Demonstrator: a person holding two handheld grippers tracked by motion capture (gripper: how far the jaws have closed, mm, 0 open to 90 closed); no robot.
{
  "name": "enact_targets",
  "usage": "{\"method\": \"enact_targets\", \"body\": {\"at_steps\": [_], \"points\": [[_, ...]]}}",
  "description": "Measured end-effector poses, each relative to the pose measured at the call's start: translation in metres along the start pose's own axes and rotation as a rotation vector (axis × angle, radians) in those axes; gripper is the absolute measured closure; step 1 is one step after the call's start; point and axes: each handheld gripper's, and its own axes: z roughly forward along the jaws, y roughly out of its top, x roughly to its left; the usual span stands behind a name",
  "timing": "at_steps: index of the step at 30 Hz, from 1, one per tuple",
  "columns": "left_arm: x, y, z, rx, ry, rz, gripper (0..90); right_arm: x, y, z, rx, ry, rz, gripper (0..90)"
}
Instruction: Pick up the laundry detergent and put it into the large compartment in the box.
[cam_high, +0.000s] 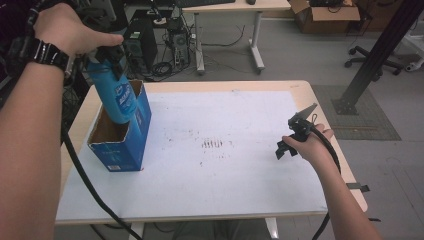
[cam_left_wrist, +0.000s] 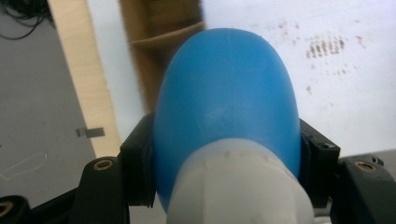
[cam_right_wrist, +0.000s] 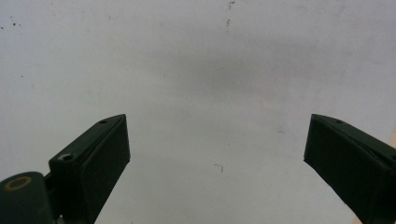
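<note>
The blue bottle (cam_high: 118, 97) hangs at the upper left of the high view, its lower end inside the open blue box (cam_high: 121, 135), clamped by the left gripper (cam_high: 111, 57). At right, the right gripper (cam_high: 294, 137) rests spread and empty over the white table (cam_high: 235, 180).

A white mat (cam_high: 240, 130) with brown smudges (cam_high: 212, 144) covers the wooden table (cam_high: 300, 87). Behind stand a desk (cam_high: 235, 7), computer tower (cam_high: 140, 42), and cardboard box (cam_high: 325, 15).

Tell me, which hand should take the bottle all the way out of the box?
Probably the left. Its gripper is shut on the bottle, held partly inside the box. The right gripper is open, far across the table.
</note>
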Motion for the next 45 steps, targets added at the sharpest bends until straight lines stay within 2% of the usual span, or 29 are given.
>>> {"method": "enact_targets", "body": {"at_steps": [3, 8, 14, 22, 36, 45], "points": [[0.01, -0.002, 0.004, -0.006, 0.009, -0.036, 37.5, 0.0, 0.001, 0.0, 0.001, 0.0, 0.002, 7.0], [0.018, -0.003, 0.013, 0.004, 0.016, -0.052, 37.5, 0.0, 0.001, 0.001, 0.004, 0.0, 0.002, 7.0], [0.026, -0.006, 0.032, 0.015, -0.005, -0.078, 37.5, 0.001, 0.001, 0.004, 0.012, -0.006, 0.001, 7.0], [0.03, -0.007, 0.053, 0.032, -0.003, -0.088, 37.5, 0.002, 0.0, 0.008, 0.019, -0.007, -0.002, 7.0], [0.036, -0.008, 0.108, 0.086, -0.029, -0.095, 37.5, 0.003, -0.001, 0.016, 0.032, -0.009, -0.005, 7.0], [0.038, -0.009, 0.13, 0.106, -0.033, -0.095, 37.5, 0.002, -0.001, 0.021, 0.044, -0.013, -0.005, 7.0]]}}
